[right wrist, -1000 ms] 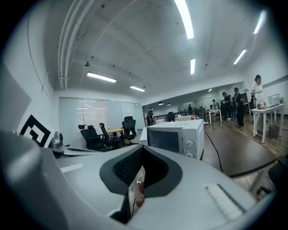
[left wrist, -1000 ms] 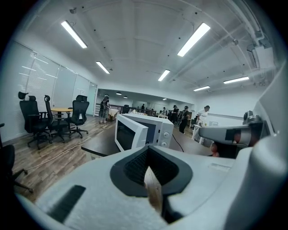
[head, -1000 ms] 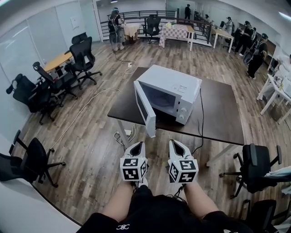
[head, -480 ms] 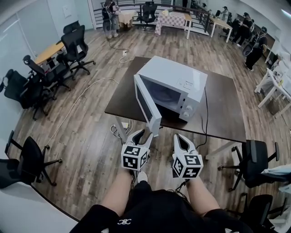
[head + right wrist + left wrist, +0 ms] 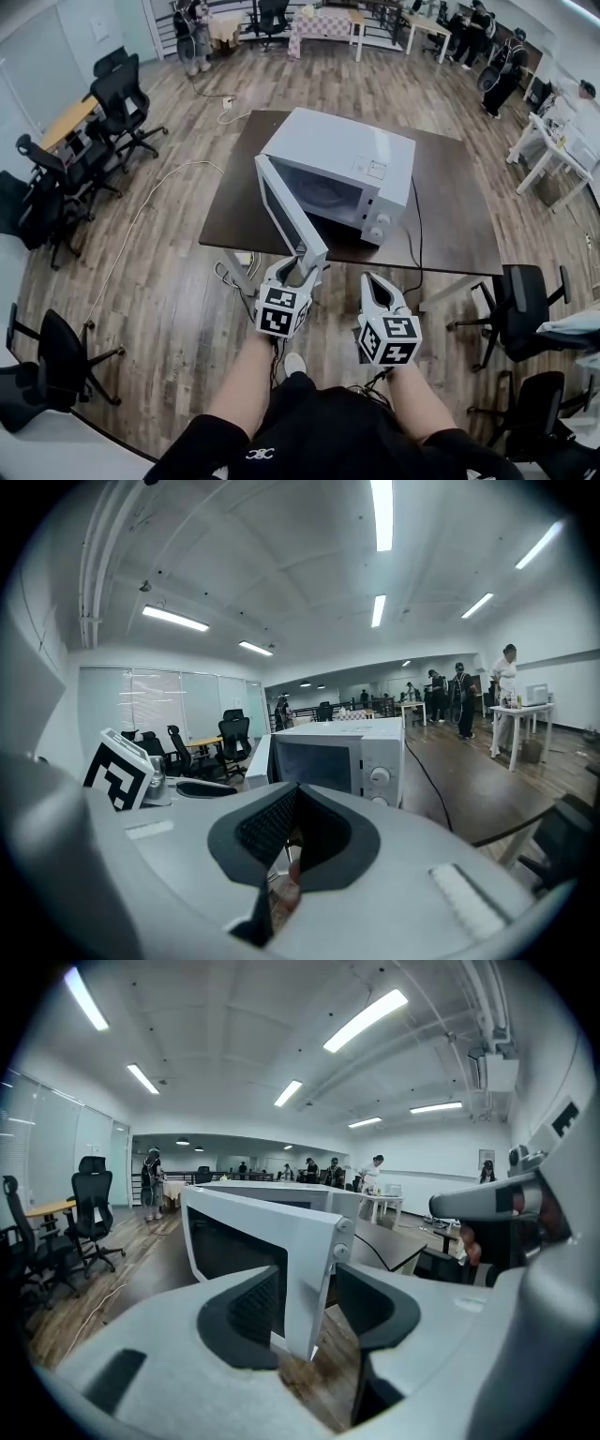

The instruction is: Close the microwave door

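A white microwave (image 5: 347,159) stands on a dark table (image 5: 450,216), its door (image 5: 286,216) swung wide open toward me. My left gripper (image 5: 298,269) is at the door's free corner with its jaws opening. In the left gripper view the door's edge (image 5: 314,1279) stands between the two pads without being pressed. My right gripper (image 5: 375,281) hovers to the right, below the table's front edge, shut on nothing. From the right gripper view the microwave's control panel (image 5: 380,761) is ahead, beyond the jaws.
A black power cord (image 5: 415,234) runs over the table's front right. Office chairs stand at the right (image 5: 525,300), far left (image 5: 112,94) and near left (image 5: 47,366). Cables (image 5: 150,206) lie on the wood floor. People and tables fill the far end of the room.
Both grippers moved forward toward the microwave. The left gripper went from shut to open and now has the door's edge between its jaws.
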{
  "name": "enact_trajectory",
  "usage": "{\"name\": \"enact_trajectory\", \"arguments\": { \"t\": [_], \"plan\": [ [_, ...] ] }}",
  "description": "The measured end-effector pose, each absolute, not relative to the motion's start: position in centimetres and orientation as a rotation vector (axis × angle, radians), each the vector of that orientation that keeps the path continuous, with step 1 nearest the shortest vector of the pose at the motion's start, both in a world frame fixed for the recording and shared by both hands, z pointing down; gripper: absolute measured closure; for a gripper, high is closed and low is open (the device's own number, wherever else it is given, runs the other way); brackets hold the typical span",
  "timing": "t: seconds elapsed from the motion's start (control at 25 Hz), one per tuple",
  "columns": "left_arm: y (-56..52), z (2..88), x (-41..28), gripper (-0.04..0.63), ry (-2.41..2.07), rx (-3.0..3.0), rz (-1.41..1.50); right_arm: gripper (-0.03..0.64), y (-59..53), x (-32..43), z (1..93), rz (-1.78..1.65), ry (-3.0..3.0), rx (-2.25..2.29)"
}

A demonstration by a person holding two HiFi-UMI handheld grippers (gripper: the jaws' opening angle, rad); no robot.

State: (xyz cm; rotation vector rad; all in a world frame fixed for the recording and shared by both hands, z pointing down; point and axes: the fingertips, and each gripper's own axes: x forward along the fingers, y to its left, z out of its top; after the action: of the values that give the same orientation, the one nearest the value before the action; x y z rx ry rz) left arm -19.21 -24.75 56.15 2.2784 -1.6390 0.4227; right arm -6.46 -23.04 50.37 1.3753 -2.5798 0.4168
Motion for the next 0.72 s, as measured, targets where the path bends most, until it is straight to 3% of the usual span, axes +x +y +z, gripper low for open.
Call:
{"name": "enact_trajectory", "arguments": {
  "t": [0.72],
  "plan": [
    [-29.1,57.6,-15.7,0.436,-1.448,2.43,0.485,0.611,-27.8,-8.4,51.4,0.479,-2.474,1.544]
  ]
}}
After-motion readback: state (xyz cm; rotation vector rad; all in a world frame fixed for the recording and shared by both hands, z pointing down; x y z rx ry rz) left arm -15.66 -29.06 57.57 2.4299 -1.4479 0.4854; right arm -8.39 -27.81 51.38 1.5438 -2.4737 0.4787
